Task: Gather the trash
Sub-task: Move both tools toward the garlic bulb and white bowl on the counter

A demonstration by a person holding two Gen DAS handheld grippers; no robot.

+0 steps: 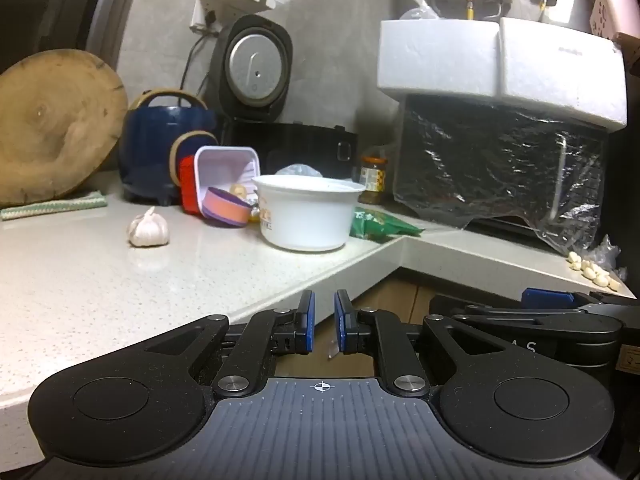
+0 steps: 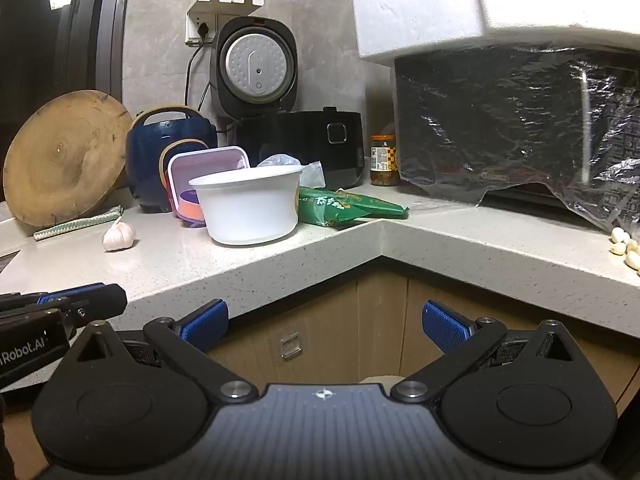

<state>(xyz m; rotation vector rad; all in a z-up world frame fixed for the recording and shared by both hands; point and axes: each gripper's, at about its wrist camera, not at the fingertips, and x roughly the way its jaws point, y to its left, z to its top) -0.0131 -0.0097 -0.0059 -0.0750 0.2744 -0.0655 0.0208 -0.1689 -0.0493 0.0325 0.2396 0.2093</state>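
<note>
Both claws hang empty, left gripper (image 1: 324, 321) nearly closed, right gripper (image 2: 325, 326) wide; white bowl (image 2: 249, 207) seemingly empty.

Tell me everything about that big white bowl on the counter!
The bowl is a round white tub that looks like thin plastic, wider at the rolled rim than at the base. It stands upright near the counter's inner corner. One side carries an orange printed label. A green packet lies by it on one side, a purple cup on the other. What's inside is hidden.
</note>
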